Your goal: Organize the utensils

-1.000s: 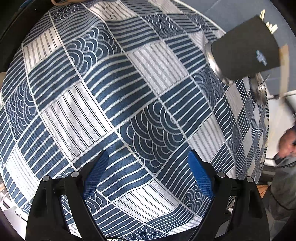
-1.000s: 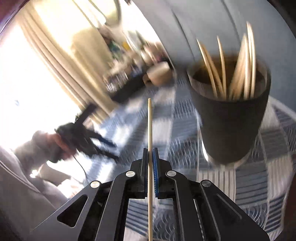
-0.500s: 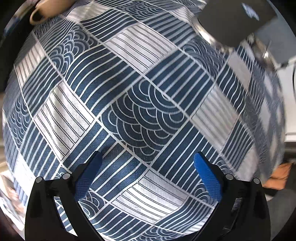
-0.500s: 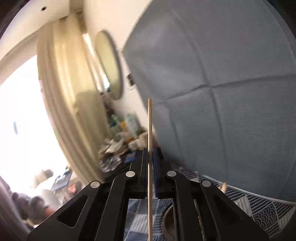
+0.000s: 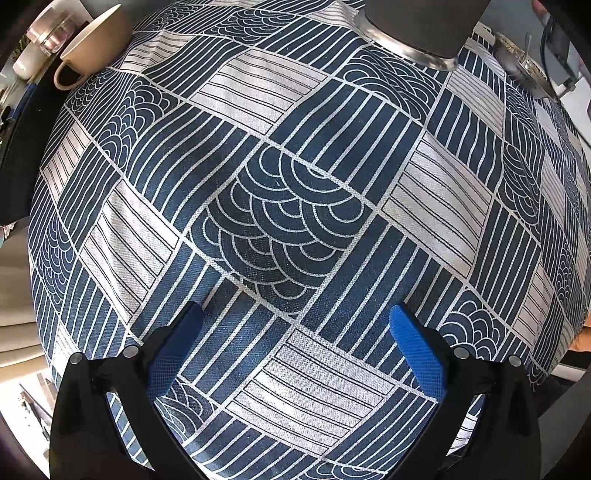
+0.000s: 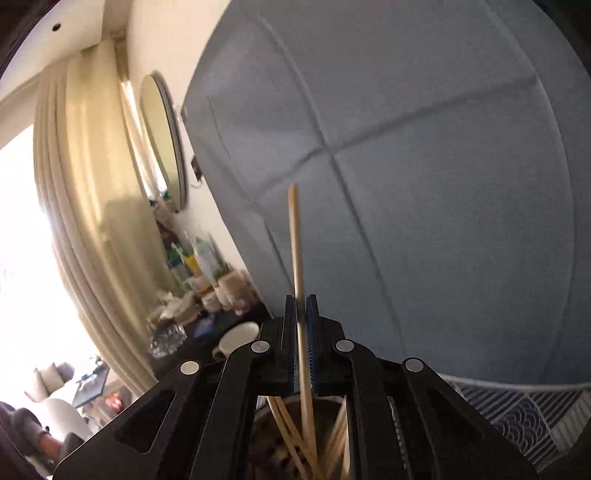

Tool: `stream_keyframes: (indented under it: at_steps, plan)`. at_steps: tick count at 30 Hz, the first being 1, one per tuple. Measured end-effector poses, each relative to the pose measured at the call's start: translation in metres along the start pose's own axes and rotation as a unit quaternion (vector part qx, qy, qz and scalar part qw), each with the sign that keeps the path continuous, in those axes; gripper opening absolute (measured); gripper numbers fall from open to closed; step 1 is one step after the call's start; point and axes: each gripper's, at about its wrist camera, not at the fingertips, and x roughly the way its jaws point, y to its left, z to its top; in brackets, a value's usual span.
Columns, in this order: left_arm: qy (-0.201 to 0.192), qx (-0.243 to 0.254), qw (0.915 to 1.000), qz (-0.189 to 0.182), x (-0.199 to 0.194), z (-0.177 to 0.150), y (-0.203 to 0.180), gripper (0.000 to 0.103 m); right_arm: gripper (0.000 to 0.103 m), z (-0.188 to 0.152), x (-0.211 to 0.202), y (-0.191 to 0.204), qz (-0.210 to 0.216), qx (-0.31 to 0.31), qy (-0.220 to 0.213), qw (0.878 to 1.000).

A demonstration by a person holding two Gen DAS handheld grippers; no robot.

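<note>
Patterned tablecloth [image 5: 288, 206] (no legible writing), cup [image 5: 92, 33].

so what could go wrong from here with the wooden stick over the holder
1. The right gripper pinches the thin pale wooden stick with much of its length standing free above the pads, so it may tilt or slip as it goes down.
2. The sticks already in the dark round holder cross each other and might block its tip.
3. The open left gripper is not steadying the holder, so a push could tip it.
</note>
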Motion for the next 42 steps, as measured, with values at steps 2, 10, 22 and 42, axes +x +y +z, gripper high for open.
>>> stream_keyframes:
  at_steps: [2, 10, 22, 42]
  plan:
    - [-0.003, 0.001, 1.0, -0.001, -0.003, -0.009, 0.006, 0.099, 0.007, -0.007, -0.001, 0.001, -0.001, -0.004, 0.01, 1.0]
    - [-0.001, 0.005, 1.0, -0.002, -0.002, -0.011, 0.005, 0.099, 0.009, -0.021, -0.028, 0.012, -0.015, 0.0, 0.031, 0.999]
    - [-0.027, 0.019, 0.9994, -0.005, -0.003, -0.012, 0.004, 0.099, 0.069, -0.114, -0.078, 0.082, -0.207, 0.006, 0.134, 0.969]
    - [-0.093, 0.068, 0.9934, -0.001, -0.02, -0.033, -0.01, 0.097, 0.087, -0.215, -0.083, 0.122, -0.435, 0.175, 0.321, 0.823]
